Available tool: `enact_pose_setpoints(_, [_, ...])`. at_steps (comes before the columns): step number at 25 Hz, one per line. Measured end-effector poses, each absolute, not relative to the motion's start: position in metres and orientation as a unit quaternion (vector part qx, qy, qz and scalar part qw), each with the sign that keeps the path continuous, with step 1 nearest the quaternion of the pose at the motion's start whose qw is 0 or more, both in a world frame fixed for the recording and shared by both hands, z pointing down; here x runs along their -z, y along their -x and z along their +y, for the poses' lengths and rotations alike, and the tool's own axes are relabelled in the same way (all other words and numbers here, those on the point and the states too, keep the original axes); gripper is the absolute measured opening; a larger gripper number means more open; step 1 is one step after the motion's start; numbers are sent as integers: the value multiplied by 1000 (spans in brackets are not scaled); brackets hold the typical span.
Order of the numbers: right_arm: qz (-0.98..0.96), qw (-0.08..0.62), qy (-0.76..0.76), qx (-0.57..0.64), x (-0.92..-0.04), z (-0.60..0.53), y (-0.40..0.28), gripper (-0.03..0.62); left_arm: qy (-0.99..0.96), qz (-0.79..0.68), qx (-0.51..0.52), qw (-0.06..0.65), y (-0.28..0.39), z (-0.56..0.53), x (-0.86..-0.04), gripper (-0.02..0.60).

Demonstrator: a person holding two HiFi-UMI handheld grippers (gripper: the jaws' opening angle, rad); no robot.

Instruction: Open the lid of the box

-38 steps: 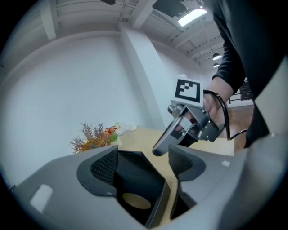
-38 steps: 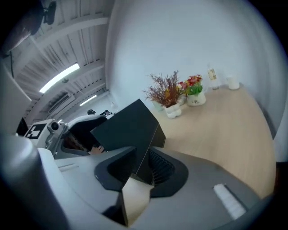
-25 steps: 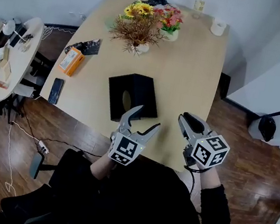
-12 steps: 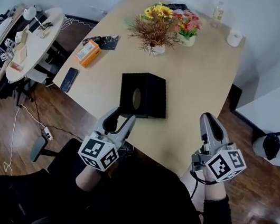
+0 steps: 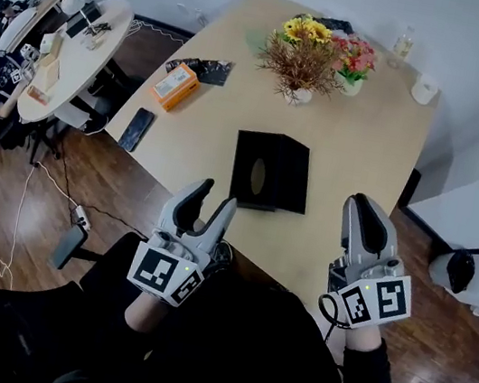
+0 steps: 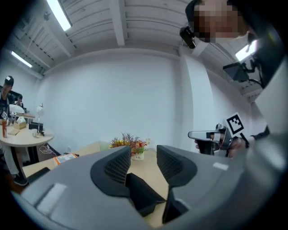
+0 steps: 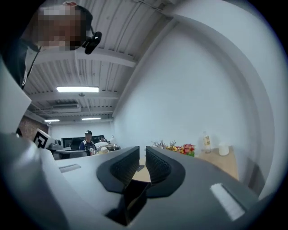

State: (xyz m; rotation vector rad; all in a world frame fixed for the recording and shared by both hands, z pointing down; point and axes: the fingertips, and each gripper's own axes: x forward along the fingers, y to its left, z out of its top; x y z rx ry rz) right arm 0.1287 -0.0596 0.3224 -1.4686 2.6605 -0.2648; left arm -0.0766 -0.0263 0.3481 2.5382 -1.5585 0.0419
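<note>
By the near edge of the counter (image 5: 373, 136), the left claw (image 5: 214, 194) and right claw (image 5: 362, 204) are both closing on nothing, still slightly apart. Beyond them sits the black box (image 5: 270, 171), lid down, with an oval hole on top. Farther off, a white pot (image 5: 298, 96) holds dried sprigs.

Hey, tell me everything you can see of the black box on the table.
The box is matte black and roughly square, with an oval opening in its top face. It looks rigid, perhaps card or plastic. It stands flat and upright on the pale wooden table, toward the edge nearest the person, in front of the flowers. Its lid looks shut, though no seam can be made out. Only the table touches it.
</note>
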Motion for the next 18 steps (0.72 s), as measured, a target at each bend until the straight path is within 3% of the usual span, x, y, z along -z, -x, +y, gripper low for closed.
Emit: enact_pose_setpoints(18, [849, -30, 528, -3, -329, -75, -65, 43, -882, -466, -25, 69, 120, -66, -352, 158])
